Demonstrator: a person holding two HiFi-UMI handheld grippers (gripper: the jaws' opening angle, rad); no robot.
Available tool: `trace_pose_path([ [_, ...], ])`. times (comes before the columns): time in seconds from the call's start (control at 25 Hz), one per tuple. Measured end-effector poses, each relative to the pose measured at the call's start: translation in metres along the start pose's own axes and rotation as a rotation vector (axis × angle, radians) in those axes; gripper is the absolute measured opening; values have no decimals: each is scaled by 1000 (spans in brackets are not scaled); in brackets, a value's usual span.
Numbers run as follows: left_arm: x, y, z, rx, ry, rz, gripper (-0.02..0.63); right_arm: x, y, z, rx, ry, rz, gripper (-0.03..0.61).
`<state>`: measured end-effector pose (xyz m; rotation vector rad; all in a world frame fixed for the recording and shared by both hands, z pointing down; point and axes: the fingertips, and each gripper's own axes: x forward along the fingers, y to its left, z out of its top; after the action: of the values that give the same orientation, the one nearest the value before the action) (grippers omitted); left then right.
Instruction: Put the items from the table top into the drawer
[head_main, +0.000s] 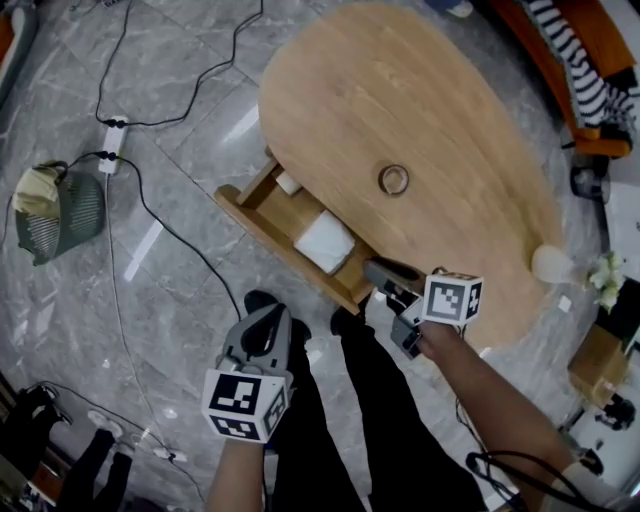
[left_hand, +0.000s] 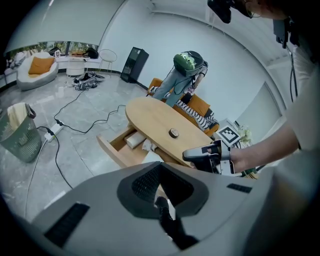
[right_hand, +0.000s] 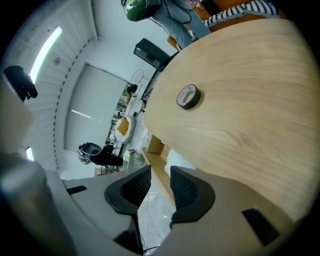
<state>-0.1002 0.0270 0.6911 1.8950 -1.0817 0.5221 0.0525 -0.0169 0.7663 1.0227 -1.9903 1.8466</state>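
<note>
With my right gripper (head_main: 380, 275) empty, fingers wide, beside the open pale wooden drawer (head_main: 270, 235), and my left gripper (head_main: 262, 325) low, fingers narrowed shut, I judge the small brown ring of tape (head_main: 393, 180), alone on the oval wooden surface (head_main: 450, 110), best straddled across its rim.

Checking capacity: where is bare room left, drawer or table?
In the drawer, bare floor shows between the small white item and the white packet; the packet's end, beside the right gripper, is crowded. The tabletop is bare around the tape roll.
</note>
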Motion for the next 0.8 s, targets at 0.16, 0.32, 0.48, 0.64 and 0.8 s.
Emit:
trace_pose_path([
  [0.16,2,-7,6,-12,-2,-9,0,-9,4,1,-16,3,3,139],
  [0.32,3,-9,18,-36,-27,-4,0,-15,5,8,-20,-5,9,139],
  [0.48,7,-11,23,-28,-29,7,0,-18,6,16,-23,-8,16,140],
  [0.64,14,-12,21,-23,-8,14,0,-17,3,18,-33,4,10,140],
  [0.8,20,-18,21,-15,15,2,0,-17,-5,22,-38,4,-9,140],
])
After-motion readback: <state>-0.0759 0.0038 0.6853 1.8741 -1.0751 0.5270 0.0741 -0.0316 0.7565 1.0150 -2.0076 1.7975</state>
